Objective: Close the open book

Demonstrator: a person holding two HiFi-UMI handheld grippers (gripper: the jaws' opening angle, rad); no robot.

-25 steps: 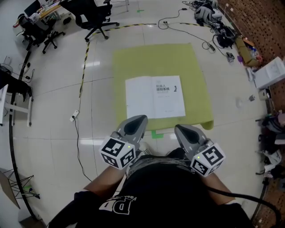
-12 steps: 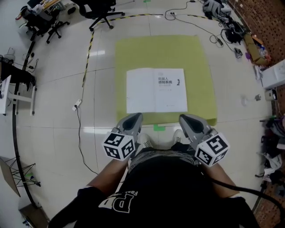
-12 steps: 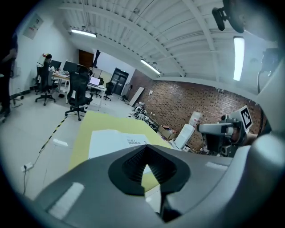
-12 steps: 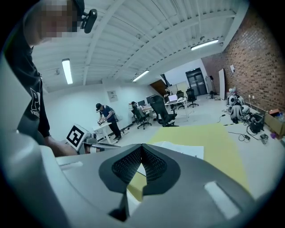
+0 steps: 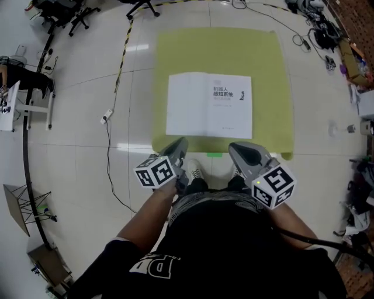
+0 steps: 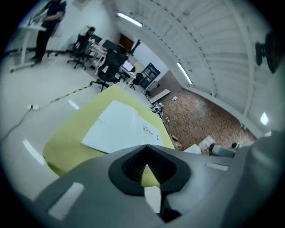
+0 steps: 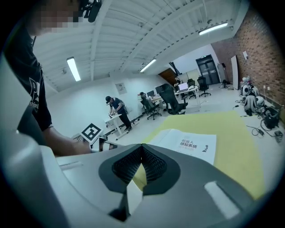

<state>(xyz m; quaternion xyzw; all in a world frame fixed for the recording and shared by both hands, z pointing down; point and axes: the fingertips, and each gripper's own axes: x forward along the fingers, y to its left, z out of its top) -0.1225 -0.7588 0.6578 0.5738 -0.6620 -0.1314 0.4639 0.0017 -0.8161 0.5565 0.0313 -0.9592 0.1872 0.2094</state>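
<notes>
The open book (image 5: pixel 209 105) lies flat on a yellow-green mat (image 5: pixel 219 52) on the floor, white pages up, with dark print on its right page. It also shows in the left gripper view as the book (image 6: pixel 120 129) and in the right gripper view as the book (image 7: pixel 187 142). My left gripper (image 5: pixel 180 143) and right gripper (image 5: pixel 236 149) are held side by side in front of my body, above the mat's near edge and short of the book. Both are shut with nothing in them. Their jaws meet at the tips in the left gripper (image 6: pixel 145 148) and the right gripper (image 7: pixel 141 147).
A cord with a power strip (image 5: pixel 107 117) runs along the floor left of the mat, next to a black-and-yellow tape line (image 5: pixel 124 41). A white table (image 5: pixel 23 99) stands far left, with office chairs (image 5: pixel 64 11) behind. Cables and clutter (image 5: pixel 345 52) lie at the right.
The view has moved forward, so the mat and book now lie closer beneath me. Both grippers stay shut and close to my body.
</notes>
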